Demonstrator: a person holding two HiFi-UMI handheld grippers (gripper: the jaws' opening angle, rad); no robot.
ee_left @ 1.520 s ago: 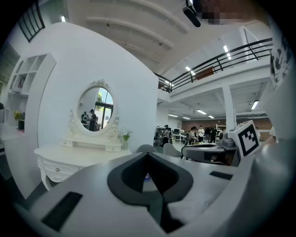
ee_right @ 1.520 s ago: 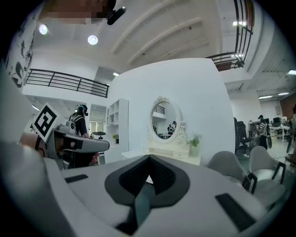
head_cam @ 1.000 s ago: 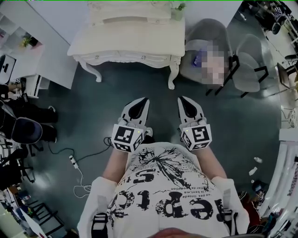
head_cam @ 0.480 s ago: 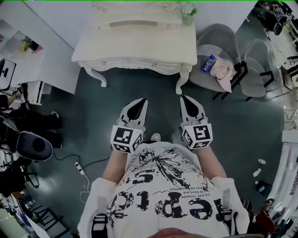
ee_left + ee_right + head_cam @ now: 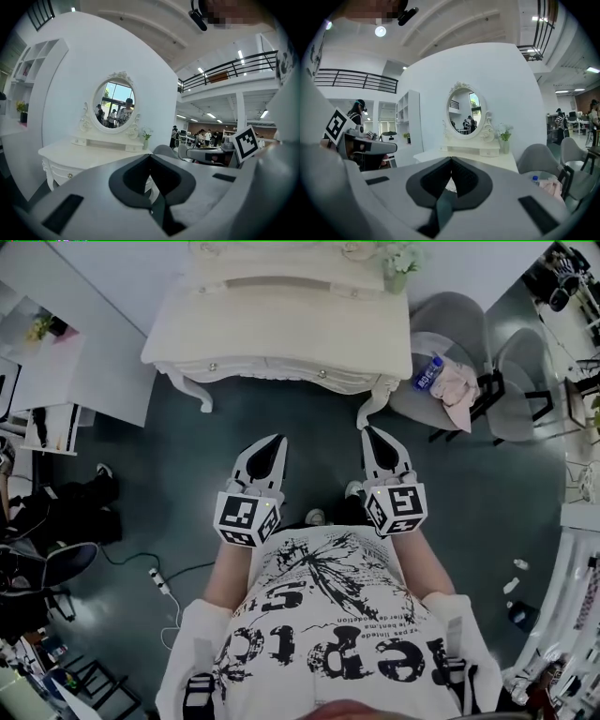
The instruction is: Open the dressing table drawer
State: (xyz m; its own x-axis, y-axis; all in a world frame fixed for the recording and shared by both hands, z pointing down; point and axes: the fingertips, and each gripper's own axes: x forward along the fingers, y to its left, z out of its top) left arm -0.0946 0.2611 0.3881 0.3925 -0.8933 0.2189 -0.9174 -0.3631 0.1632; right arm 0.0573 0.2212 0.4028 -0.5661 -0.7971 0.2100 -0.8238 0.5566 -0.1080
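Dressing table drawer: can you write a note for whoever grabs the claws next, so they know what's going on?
Left claw: shut, empty.
Right claw: shut, empty.
Both point at the table but are short of it and touch nothing.
Dressing table is straight ahead. Its drawer fronts, with small knobs, look shut.
Done: nothing on the drawer yet.
Left: step closer, open a claw, grip a knob and pull the drawer out.

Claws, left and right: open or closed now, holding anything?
Left claw: closed, holding nothing.
Right claw: closed, holding nothing.
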